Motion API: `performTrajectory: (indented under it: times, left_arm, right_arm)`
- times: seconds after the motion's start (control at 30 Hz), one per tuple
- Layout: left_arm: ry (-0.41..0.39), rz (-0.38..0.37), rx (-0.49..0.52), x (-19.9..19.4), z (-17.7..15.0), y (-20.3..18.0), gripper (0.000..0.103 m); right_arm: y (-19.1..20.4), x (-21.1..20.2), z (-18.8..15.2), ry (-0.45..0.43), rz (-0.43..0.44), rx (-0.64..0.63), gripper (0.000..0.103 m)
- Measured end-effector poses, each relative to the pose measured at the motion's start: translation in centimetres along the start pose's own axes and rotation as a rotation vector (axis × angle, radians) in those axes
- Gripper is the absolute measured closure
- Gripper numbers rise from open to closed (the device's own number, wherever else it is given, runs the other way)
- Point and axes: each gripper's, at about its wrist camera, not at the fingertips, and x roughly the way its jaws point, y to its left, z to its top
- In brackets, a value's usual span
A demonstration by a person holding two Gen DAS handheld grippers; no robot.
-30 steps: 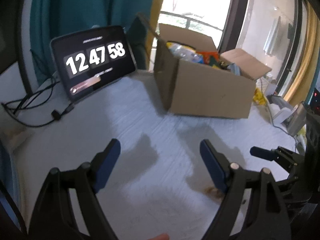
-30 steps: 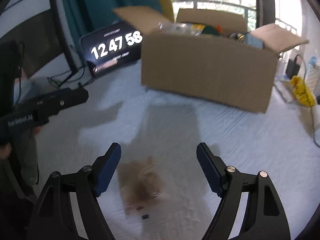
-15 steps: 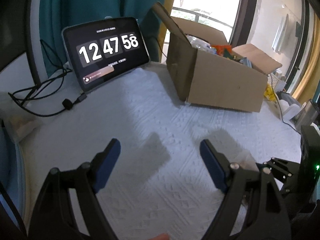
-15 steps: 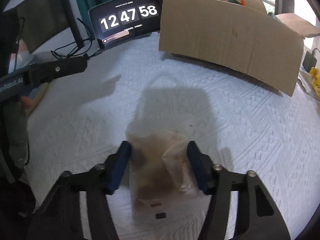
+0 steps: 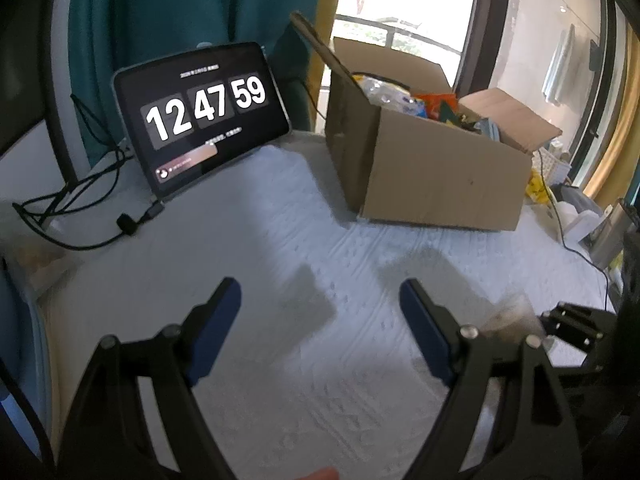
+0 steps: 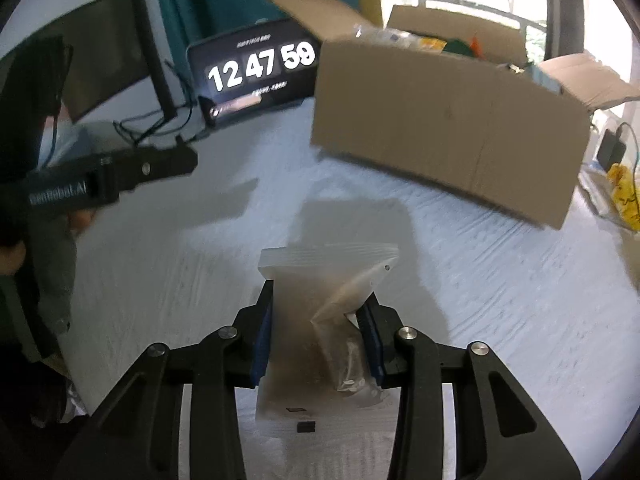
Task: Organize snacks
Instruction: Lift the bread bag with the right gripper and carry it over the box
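Observation:
My right gripper (image 6: 318, 304) is shut on a clear zip bag of brown snack (image 6: 316, 320) and holds it above the white cloth. The bag also shows blurred at the right of the left wrist view (image 5: 510, 318), beside the right gripper's body (image 5: 576, 324). An open cardboard box (image 6: 448, 128) full of snack packets stands at the back; it shows in the left wrist view too (image 5: 432, 176). My left gripper (image 5: 320, 304) is open and empty over the cloth; its body shows at the left of the right wrist view (image 6: 108, 176).
A tablet showing a clock (image 5: 200, 120) leans at the back left, with black cables (image 5: 80, 216) beside it. White textured cloth (image 5: 280, 248) covers the table. A yellow packet (image 6: 624, 196) and small items lie past the box at the right.
My right gripper closed on the snack bag and lifted it off the cloth. My left gripper drew back a little and stayed open.

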Motion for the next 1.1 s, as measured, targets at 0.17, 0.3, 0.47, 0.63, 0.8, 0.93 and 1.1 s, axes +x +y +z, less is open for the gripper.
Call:
performTrajectory:
  times: [0.17,0.3,0.47,0.63,0.8,0.93,1.1]
  left_arm:
    - [-0.004,-0.002,0.009,0.1,0.7,-0.7,0.02]
    - [-0.012,-0.004,0.02,0.2,1.4,-1.3,0.02]
    - [-0.025,-0.009,0.027,0.4,2.6,-2.0,0.02]
    - [-0.038,-0.014,0.032,0.7,3.7,-2.5,0.02]
    - [-0.053,-0.021,0.041,1.0,5.0,-3.0,0.02]
    - [-0.071,-0.026,0.05,1.2,6.1,-3.3,0.02]
    - [-0.1,-0.03,0.056,1.3,7.5,-3.6,0.02]
  right_arm:
    - [-1.7,-1.6,1.3,-0.053,-0.022,0.024,0.062]
    - [-3.1,-2.8,2.3,-0.093,-0.043,0.043,0.062]
    - [-5.0,-4.2,3.8,-0.137,-0.073,0.057,0.062]
    - [-6.5,-5.1,5.4,-0.17,-0.095,0.058,0.062]
    - [-7.6,-5.6,6.8,-0.194,-0.103,0.057,0.062]
    - [-8.2,-5.6,7.8,-0.207,-0.105,0.054,0.062]
    - [-8.9,-5.5,9.2,-0.221,-0.113,0.048,0.062]
